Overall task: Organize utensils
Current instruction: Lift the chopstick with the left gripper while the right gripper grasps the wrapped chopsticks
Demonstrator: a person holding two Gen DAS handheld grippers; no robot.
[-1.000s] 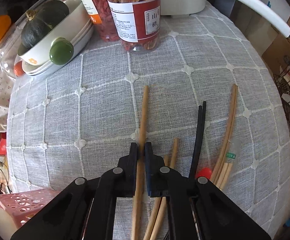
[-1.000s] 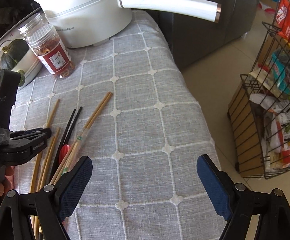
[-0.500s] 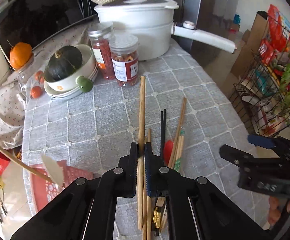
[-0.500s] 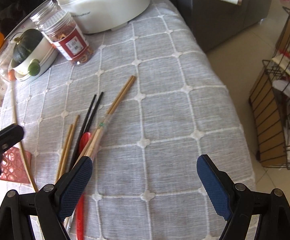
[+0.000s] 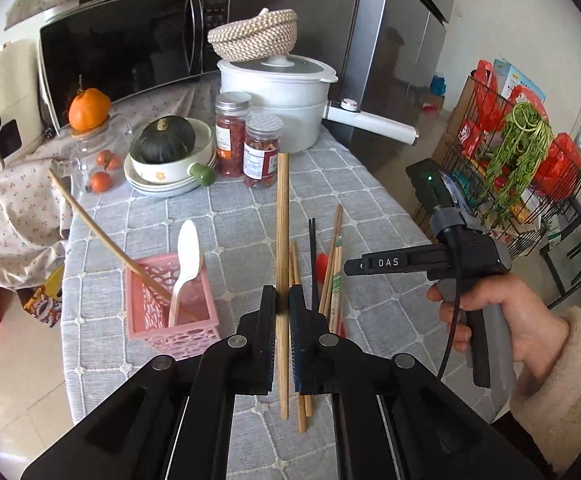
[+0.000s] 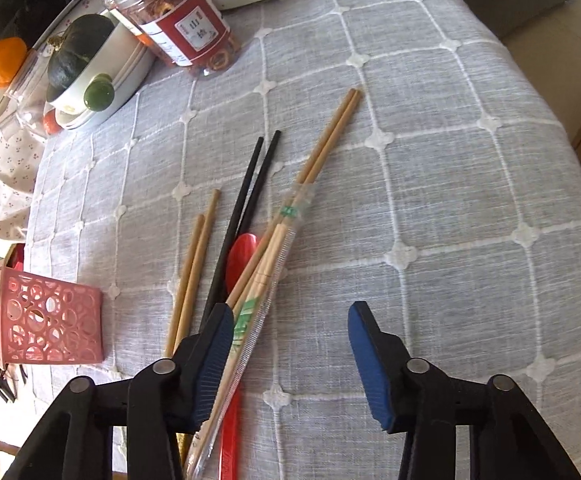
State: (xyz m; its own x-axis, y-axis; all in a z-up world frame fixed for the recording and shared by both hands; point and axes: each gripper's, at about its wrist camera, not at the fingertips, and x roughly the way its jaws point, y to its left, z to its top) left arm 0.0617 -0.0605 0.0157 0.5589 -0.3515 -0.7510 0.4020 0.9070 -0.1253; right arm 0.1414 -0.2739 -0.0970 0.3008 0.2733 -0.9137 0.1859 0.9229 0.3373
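Observation:
My left gripper (image 5: 283, 300) is shut on a long wooden chopstick (image 5: 282, 240) and holds it high above the table, pointing away. A pink perforated basket (image 5: 170, 300) at the lower left holds a white spoon (image 5: 186, 256) and one wooden chopstick (image 5: 102, 236). It also shows in the right wrist view (image 6: 42, 320). My right gripper (image 6: 290, 320) is open, low over a pile on the grey cloth: wooden chopsticks (image 6: 326, 140), a black pair (image 6: 246, 196), a wrapped pair (image 6: 266, 276) and a red spoon (image 6: 240, 252). Its left finger touches the pile's near end.
At the back of the table stand two jars (image 5: 262, 152), a bowl with a green squash (image 5: 166, 144), a white pot (image 5: 278, 92) with a long handle and a microwave (image 5: 122, 48). A wire rack (image 5: 506, 160) stands right of the table. The table's right edge drops to the floor.
My left gripper has risen well above the table with the chopstick in it. My right gripper has moved down and left, closer to the pile, and stayed open.

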